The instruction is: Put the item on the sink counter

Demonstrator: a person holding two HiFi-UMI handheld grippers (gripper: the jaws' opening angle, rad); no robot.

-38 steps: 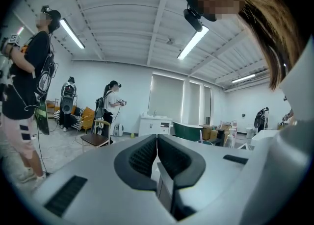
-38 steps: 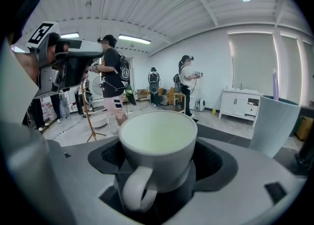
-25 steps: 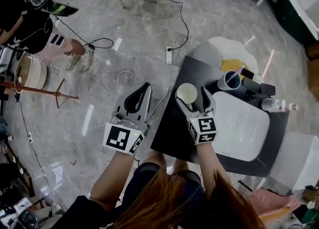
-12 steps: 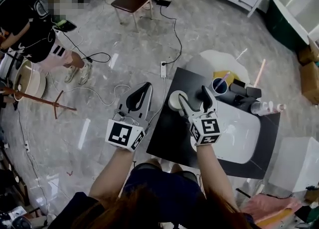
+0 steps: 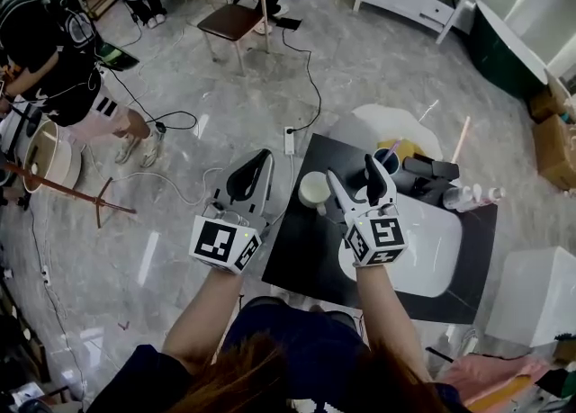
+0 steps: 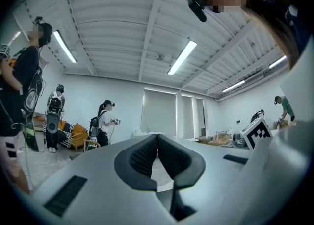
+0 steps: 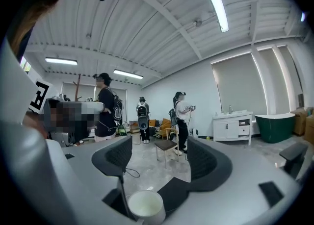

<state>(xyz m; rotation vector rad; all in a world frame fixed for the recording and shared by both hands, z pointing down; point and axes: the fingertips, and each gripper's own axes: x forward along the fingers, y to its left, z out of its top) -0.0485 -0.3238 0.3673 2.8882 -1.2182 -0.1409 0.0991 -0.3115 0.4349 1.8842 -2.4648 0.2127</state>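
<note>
At the left corner of the dark sink surface [image 5: 292, 263], the white cup [image 5: 314, 189] stands upright, close to the edge and free of both grippers. The right gripper [image 5: 354, 175] hangs just beside it. Its fingers are spread and closing on nothing: in the right gripper view the cup sits low, outside the left finger rather than between the pads. The left gripper [image 5: 261, 161] is off the surface, over the floor [image 5: 180, 249], with its fingers pressed together and empty.

The likely mishap is a sideways brush. The cup looks light and empty, so a nudge from that near finger could tip it over the edge. It would land on the floor, where a power strip [image 5: 290, 139] lies.

No brand or wording is legible. The marker cubes [image 5: 378, 233] carry only black-and-white squares, and the bottles [image 5: 472, 195] are too small to read.
</note>
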